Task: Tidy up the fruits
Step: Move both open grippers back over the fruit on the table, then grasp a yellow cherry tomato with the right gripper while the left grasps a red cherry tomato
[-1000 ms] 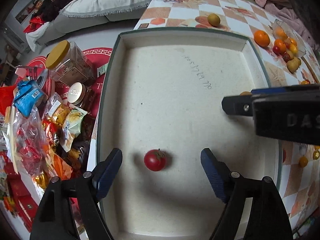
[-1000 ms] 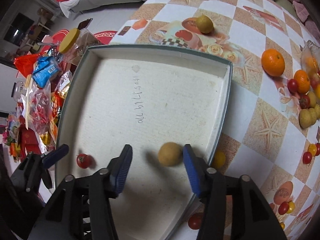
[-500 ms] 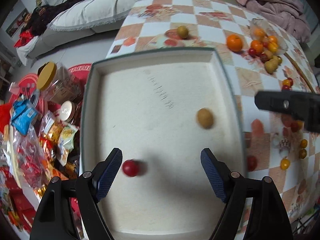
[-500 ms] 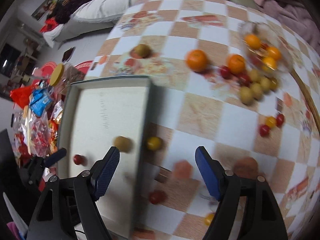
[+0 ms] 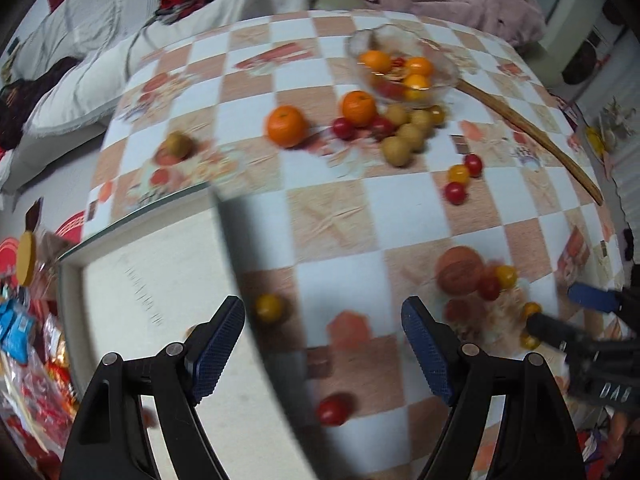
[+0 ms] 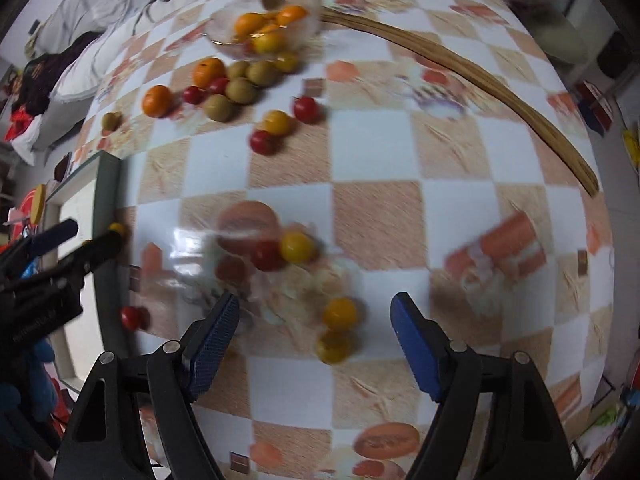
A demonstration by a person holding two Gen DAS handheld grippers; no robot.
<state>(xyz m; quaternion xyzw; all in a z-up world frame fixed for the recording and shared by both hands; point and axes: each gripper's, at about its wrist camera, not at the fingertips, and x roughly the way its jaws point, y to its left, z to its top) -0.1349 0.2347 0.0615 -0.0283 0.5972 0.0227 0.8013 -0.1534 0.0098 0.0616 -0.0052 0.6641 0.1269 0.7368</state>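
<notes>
While the fruit lies strewn over the checked cloth (image 6: 380, 152), most of it is still outside the tray (image 5: 120, 280): oranges (image 5: 286, 126), brown fruits (image 5: 396, 150) and cherry tomatoes sit near the glass bowl (image 5: 448, 76) at the far side, and more tomatoes are scattered nearer the grippers. A pair of yellow tomatoes (image 6: 339, 314) lies on the cloth between the fingers of the right gripper (image 6: 314, 338), whose jaws have just been opening and now stand wide, pressing on nothing. The left gripper (image 5: 322, 346) is spread wide as well and holds nothing; a yellow tomato (image 5: 269, 308) sits just beside the tray's rim near its left finger, and a red tomato (image 5: 333, 410) lies on the cloth below the gap. Both views are smeared, so fine contact is hard to read.

The risks from here appear to be these: round tomatoes would roll off if a finger clips one on the way down; the two touching yellow ones may both get caught or squeezed apart; too hard a pinch could burst soft skin; and the grippers, near each other, could collide.
</notes>
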